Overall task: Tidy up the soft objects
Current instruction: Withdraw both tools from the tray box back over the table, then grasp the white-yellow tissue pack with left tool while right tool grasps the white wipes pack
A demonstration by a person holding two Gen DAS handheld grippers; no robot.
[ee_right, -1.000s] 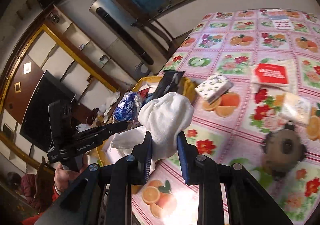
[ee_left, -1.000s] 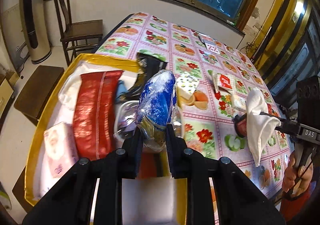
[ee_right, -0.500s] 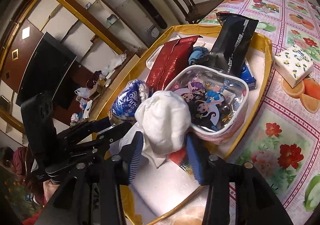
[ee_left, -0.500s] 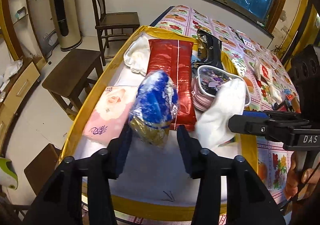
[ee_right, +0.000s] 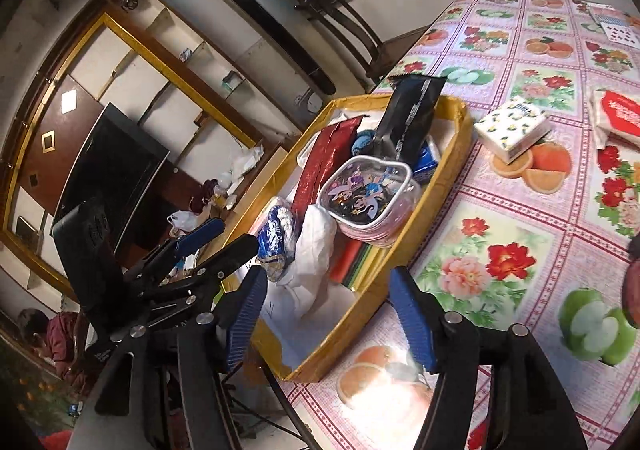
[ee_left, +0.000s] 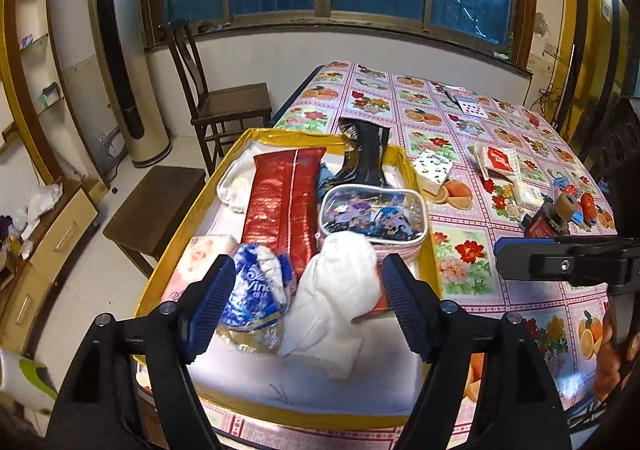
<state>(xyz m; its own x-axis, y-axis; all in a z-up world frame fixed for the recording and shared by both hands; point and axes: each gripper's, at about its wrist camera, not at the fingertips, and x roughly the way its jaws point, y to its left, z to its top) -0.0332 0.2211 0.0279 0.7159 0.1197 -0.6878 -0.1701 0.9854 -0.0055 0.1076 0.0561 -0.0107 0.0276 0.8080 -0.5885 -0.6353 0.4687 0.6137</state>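
My left gripper (ee_left: 306, 308) is spread wide with nothing between its blue-ribbed pads (ee_left: 208, 302); my right gripper (ee_right: 330, 320) is also wide apart and empty. I take the gold-rimmed tray (ee_left: 426, 246) as my landmark. It sits at one end of the floral tablecloth (ee_left: 472, 153).

Inside the tray, at the end nearest my grippers, the blue tissue pack (ee_left: 256, 302) lies on the white liner, and the white cloth (ee_left: 336, 290) lies just beside it, the two touching. Both are free of my fingers. Past them, further into the tray, a long red foil packet (ee_left: 284, 201) runs lengthwise, and beside it a clear cartoon-print pouch (ee_left: 372, 211) rests against the tray's wall on the table side. A pink tissue pack (ee_left: 196, 262) lies along the opposite wall, next to the blue pack. A black foil bag (ee_left: 366, 153) leans over the tray's far rim, and a white bundle (ee_left: 236, 185) fills the far corner beside the red packet.

Outside the tray on the tablecloth, a lemon-print tissue box (ee_right: 514, 127) stands near the far corner, and a red-and-white packet (ee_right: 620, 117) lies further off. In the right wrist view, my left gripper (ee_right: 218, 240) hangs over the tray's outer edge.
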